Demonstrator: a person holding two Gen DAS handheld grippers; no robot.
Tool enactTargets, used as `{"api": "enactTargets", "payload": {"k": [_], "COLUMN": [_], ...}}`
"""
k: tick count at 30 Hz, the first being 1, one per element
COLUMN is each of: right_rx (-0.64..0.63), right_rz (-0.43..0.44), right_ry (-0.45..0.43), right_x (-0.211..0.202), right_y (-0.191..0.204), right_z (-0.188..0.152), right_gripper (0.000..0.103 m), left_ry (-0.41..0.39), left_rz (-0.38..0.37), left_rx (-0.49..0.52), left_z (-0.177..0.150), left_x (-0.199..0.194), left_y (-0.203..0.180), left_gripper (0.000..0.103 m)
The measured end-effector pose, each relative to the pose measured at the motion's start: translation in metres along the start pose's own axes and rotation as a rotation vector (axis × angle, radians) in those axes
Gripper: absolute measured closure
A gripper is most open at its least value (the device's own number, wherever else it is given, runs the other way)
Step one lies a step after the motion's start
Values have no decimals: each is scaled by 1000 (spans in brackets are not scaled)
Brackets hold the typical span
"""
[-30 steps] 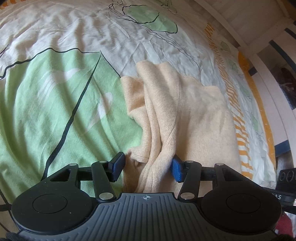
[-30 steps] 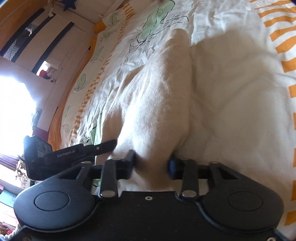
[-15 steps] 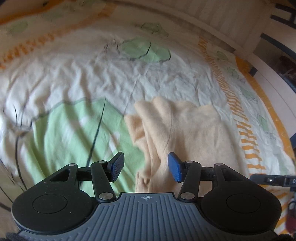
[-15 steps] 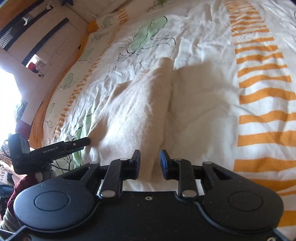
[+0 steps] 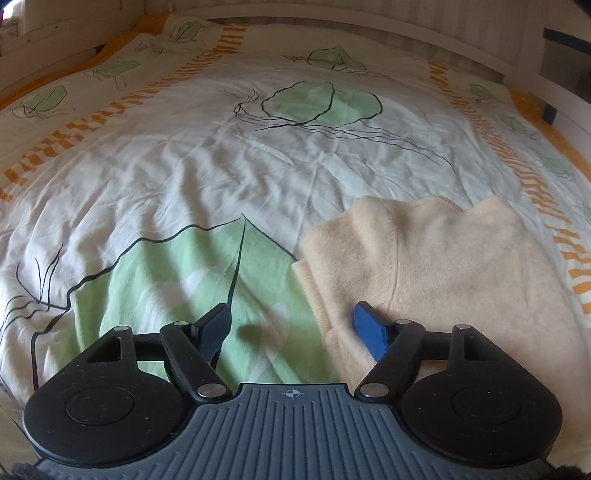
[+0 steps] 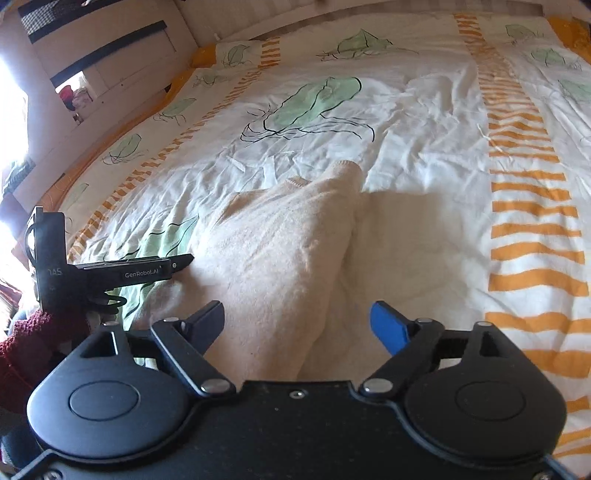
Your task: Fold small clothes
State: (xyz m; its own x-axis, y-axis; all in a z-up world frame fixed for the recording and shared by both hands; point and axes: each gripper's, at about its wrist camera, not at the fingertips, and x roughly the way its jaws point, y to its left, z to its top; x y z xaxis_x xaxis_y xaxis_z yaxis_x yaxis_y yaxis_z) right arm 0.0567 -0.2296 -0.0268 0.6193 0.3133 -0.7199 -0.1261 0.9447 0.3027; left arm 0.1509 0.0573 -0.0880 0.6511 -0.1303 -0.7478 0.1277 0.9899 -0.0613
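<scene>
A small cream knitted garment (image 5: 436, 266) lies folded on the bed cover, at the right of the left wrist view and in the middle of the right wrist view (image 6: 280, 251). My left gripper (image 5: 291, 325) hangs above its left edge with jaws opening; nothing is pinched, and the blue pad sits over the knit without pressing it. My right gripper (image 6: 297, 317) is also opening, jaws spread wide above the garment's near end, the cloth lying loose below them. The left gripper's body (image 6: 110, 273) shows at the left of the right wrist view.
The bed cover (image 5: 207, 177) is white with green leaf prints and orange striped bands (image 6: 532, 221). A pale wooden bed frame (image 5: 332, 11) runs along the far side. A dark red sleeve (image 6: 29, 343) shows at the lower left.
Both grippers let go of the cream garment and opened wide. Both lifted and tilted up, so more of the bed shows. The garment now lies flatter, folded on the cover.
</scene>
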Motion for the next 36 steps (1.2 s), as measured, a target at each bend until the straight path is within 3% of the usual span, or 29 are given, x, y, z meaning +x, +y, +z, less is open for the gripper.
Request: {"api": "enactTargets", "payload": {"k": [3, 8, 10, 12, 14, 19, 22, 28, 31, 36], "right_rx": [-72, -152, -182, -177, -169, -176, -179, -167, -146, -116], "right_rz": [2, 61, 90, 129, 120, 100, 39, -136, -180, -241], "right_ry": [-43, -71, -47, 36, 59, -22, -114, -219, -230, -236], "right_x": [9, 49, 70, 97, 111, 83, 51, -5, -29, -63], "right_y": [12, 29, 30, 25, 22, 29, 33, 43, 45, 50], "right_z": [15, 43, 47, 47, 44, 48, 47, 24, 8, -14], "right_gripper": [0, 0, 0, 0, 0, 0, 0, 0, 0, 1], "left_ry": [17, 24, 28, 30, 33, 42, 41, 8, 26, 60], "left_rz": [-17, -26, -33, -36, -40, -83, -129, -130, -91, 179], "left_rx": [-36, -56, -77, -89, -100, -141, -162, -109, -56, 78], "left_z": [3, 4, 3, 2, 3, 8, 10, 1, -5, -16], "left_x": [2, 4, 6, 7, 7, -1, -18, -68, -89, -115], "left_y": [5, 6, 8, 10, 11, 15, 14, -18, -43, -86], "left_gripper": [26, 25, 23, 21, 20, 22, 22, 21, 21, 21]}}
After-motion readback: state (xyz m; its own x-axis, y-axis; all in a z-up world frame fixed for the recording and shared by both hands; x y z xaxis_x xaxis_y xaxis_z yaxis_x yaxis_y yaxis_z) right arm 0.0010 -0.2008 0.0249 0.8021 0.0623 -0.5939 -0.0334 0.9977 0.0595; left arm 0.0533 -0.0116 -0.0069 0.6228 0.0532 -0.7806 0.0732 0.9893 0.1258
